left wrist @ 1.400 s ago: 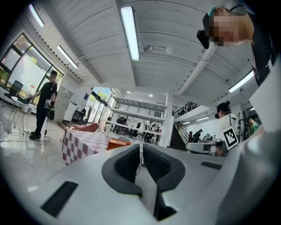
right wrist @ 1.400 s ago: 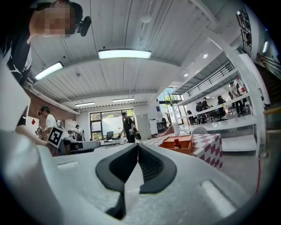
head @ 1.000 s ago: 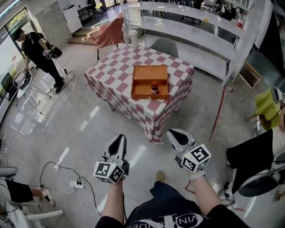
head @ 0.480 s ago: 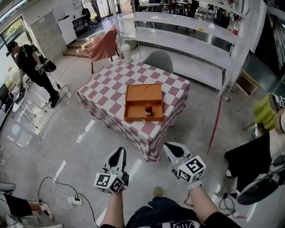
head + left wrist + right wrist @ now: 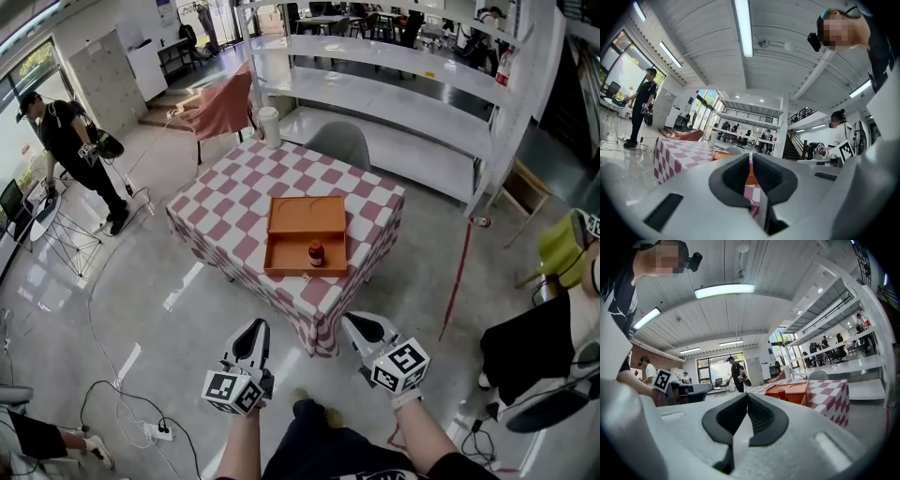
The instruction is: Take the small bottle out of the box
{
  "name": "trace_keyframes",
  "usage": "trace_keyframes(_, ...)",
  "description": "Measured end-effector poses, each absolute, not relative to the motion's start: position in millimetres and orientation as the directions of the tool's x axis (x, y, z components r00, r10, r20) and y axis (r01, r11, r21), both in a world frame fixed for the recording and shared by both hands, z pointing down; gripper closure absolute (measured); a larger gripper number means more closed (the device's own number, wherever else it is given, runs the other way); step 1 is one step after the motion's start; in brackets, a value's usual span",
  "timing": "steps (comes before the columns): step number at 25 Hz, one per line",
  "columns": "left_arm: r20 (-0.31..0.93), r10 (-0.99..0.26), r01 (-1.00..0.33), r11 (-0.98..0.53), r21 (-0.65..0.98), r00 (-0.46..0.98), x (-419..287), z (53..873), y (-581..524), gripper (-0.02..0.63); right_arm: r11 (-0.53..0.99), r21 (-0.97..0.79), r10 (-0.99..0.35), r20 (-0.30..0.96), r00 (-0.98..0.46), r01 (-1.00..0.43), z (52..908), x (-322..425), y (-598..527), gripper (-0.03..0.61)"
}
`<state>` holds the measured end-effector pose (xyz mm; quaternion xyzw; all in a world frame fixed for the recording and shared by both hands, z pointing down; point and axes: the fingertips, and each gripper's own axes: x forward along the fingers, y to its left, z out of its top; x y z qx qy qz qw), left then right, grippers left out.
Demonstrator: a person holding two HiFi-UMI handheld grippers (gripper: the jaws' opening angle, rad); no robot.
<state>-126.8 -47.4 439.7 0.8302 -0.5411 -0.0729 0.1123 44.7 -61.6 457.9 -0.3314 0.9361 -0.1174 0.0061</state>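
Head view: I see bottle (image 5: 316,253) upright in near half of box (image 5: 305,217) on table (image 5: 234,202); L gripper (image 5: 251,328) and R gripper (image 5: 361,323) well short of it.
L gripper view: jaws together, empty.
R gripper view: same.
Risk, I judge: reaching in w/ jaws closed tips bottle.

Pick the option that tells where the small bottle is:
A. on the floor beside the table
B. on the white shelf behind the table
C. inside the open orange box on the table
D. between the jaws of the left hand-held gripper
C: the small bottle stands upright in the open orange box on the checkered table, well ahead of the left hand-held gripper and the right hand-held gripper, both shut and empty.
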Motion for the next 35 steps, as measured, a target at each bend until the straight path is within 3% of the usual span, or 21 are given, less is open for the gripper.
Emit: trace_keyframes(35,0.044,-0.844,-0.819,-0.504,0.274,0.535,-124,474,-208,0.586,0.707,-0.174,-0.659,0.189,-0.728,-0.685,491,13,-204,0.572)
